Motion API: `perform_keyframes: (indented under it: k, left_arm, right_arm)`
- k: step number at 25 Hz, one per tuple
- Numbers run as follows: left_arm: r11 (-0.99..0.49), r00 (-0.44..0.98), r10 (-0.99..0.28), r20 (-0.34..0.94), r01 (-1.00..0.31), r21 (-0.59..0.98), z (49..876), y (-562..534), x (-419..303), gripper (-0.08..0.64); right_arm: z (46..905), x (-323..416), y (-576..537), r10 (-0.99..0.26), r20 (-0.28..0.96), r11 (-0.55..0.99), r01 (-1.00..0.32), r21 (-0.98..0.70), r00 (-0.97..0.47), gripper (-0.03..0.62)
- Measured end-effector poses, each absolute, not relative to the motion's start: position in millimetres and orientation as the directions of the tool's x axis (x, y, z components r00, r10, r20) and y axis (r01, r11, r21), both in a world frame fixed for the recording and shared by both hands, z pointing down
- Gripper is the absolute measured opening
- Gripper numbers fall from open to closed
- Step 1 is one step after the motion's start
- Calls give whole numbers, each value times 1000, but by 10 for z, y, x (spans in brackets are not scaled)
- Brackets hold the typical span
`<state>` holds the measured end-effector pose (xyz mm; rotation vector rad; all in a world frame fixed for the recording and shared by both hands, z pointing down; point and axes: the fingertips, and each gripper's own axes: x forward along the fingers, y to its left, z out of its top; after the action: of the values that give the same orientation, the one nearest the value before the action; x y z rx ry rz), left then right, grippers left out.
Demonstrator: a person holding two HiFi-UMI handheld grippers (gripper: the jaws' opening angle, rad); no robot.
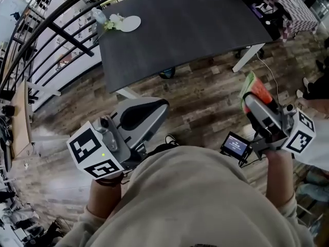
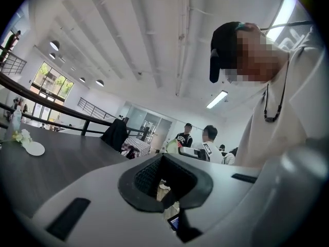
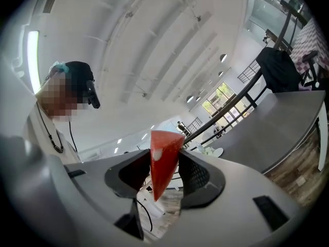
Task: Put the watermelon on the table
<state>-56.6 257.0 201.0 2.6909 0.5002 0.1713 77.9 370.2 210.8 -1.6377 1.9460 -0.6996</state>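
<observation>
**One watermelon slice, held off the table**

There is one watermelon slice (image 1: pixel 255 88), a red wedge with a green rind. It is not on the table (image 1: pixel 195 24). It hangs over the wooden floor (image 1: pixel 205 94) on the table's near side, below its right front corner and close to its white leg (image 1: pixel 248 57). The right gripper (image 1: pixel 253 99) has it pinched. In the right gripper view the two dark pads press on the slice's flat sides (image 3: pixel 163 158), with the point of the wedge hanging below them.

The second of the two tongs, the left gripper (image 1: pixel 138 115), is also over the floor, near the table's left front corner. Its jaws are drawn in to a narrow slit (image 2: pixel 164 183) and hold nothing.

The one dark table bears three small things, all at its far left corner: one white plate (image 1: pixel 129 23), its face plain white, one bunch of pale flowers (image 1: pixel 111 22) touching the plate's edge, and one clear bottle (image 1: pixel 99 15) just behind the flowers.
</observation>
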Motion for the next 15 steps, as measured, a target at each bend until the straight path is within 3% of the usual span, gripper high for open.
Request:
perform_keyframes:
  k: [15]
  left_arm:
    - [-857,958,285,35,238,458,2152,1426,-1218,3]
  right_arm:
    - [2039,461,2512,-976,23,152,-749,-645,-217,186]
